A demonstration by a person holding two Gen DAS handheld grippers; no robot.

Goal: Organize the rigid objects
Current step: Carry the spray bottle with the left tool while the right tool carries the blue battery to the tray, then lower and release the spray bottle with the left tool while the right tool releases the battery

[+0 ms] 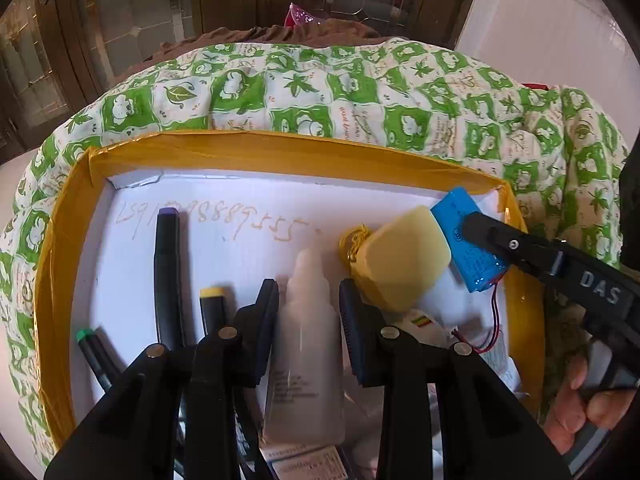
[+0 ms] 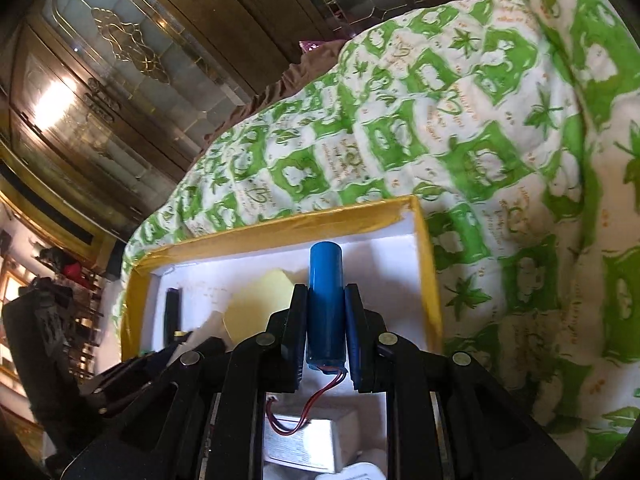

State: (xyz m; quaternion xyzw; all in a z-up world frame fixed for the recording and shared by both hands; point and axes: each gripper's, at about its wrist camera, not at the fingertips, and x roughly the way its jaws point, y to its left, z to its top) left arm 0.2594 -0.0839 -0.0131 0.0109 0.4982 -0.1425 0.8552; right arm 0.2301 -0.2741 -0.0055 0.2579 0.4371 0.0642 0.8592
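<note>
Over a yellow-rimmed white box (image 1: 280,148) resting on a green-and-white quilt (image 1: 360,88), your left gripper (image 1: 308,300) holds a whitish dropper bottle (image 1: 306,344) between its fingers, though whether the pads truly press on it is hard to tell from this angle. Your right gripper (image 2: 326,320) is clenched on a blue battery pack (image 2: 325,296) with red wires, poised above the box's far right corner. Inside the box lie black markers (image 1: 168,272) at the left and a pale yellow block (image 1: 400,256) just beside the battery.
</note>
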